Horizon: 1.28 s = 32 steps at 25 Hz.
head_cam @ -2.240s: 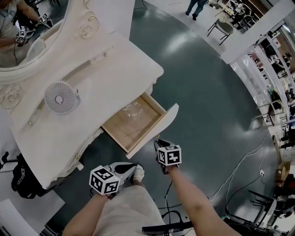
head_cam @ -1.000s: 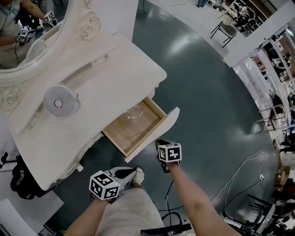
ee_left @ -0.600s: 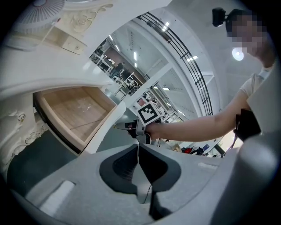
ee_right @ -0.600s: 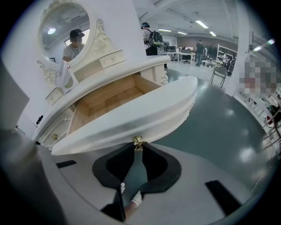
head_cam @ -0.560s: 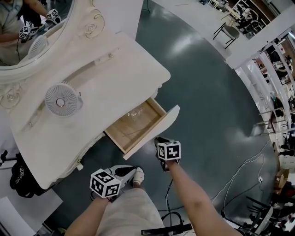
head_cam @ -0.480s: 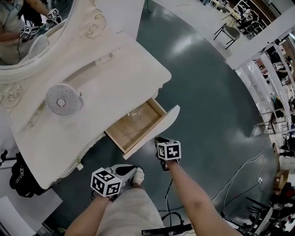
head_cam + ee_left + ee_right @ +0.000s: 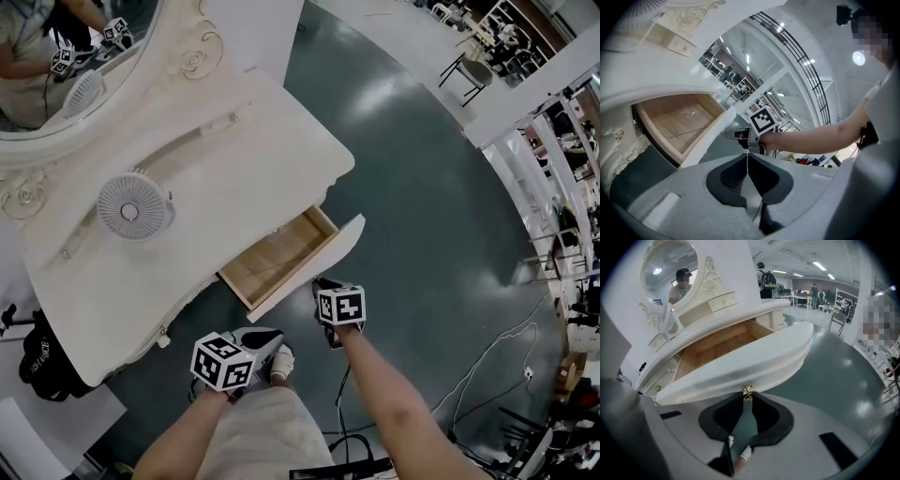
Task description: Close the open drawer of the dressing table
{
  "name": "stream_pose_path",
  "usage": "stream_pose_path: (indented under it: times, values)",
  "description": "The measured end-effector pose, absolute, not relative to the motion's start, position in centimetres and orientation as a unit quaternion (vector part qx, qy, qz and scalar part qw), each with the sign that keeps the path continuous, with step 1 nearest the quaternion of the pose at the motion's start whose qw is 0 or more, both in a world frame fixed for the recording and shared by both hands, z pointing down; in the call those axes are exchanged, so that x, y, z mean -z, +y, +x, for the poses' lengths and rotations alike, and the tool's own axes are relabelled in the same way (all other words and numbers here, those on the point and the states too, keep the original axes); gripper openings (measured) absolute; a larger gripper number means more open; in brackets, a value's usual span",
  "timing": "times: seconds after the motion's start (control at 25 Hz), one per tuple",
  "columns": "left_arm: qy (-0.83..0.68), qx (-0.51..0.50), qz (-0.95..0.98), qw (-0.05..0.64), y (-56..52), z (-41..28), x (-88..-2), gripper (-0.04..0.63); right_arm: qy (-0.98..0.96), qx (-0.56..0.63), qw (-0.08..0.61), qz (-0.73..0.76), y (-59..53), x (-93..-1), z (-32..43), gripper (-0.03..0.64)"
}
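Slip risk: my right claw (image 7: 747,396), clamped on the small brass knob (image 7: 747,390) of the cream wooden drawer (image 7: 740,364), could skid off if I push crooked

Drawer (image 7: 277,261) partly open under the white dressing table (image 7: 239,141), wooden bottom showing. Right gripper (image 7: 319,283) is up against its curved front (tips hard to read from here). Left gripper (image 7: 272,339) hangs lower, apart from it.

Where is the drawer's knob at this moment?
In the right gripper view, the gold knob sits low at centre, on the middle of the white drawer front, pinched between the jaw tips of the right gripper.
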State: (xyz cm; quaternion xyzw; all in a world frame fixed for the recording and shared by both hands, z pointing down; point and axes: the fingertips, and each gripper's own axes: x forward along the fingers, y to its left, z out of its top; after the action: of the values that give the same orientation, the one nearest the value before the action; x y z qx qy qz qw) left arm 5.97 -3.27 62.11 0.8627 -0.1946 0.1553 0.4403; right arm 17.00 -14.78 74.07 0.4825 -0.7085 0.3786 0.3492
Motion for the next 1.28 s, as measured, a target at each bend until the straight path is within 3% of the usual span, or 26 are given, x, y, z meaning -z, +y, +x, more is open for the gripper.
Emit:
stream_pose_path:
  times: [1.28]
  values:
    - [-0.228,-0.139,0.846,0.462,-4.6,3.3,-63.4,0.011,-0.730,-0.357,0.349,0.467,-20.4,-73.5,12.5,0.067]
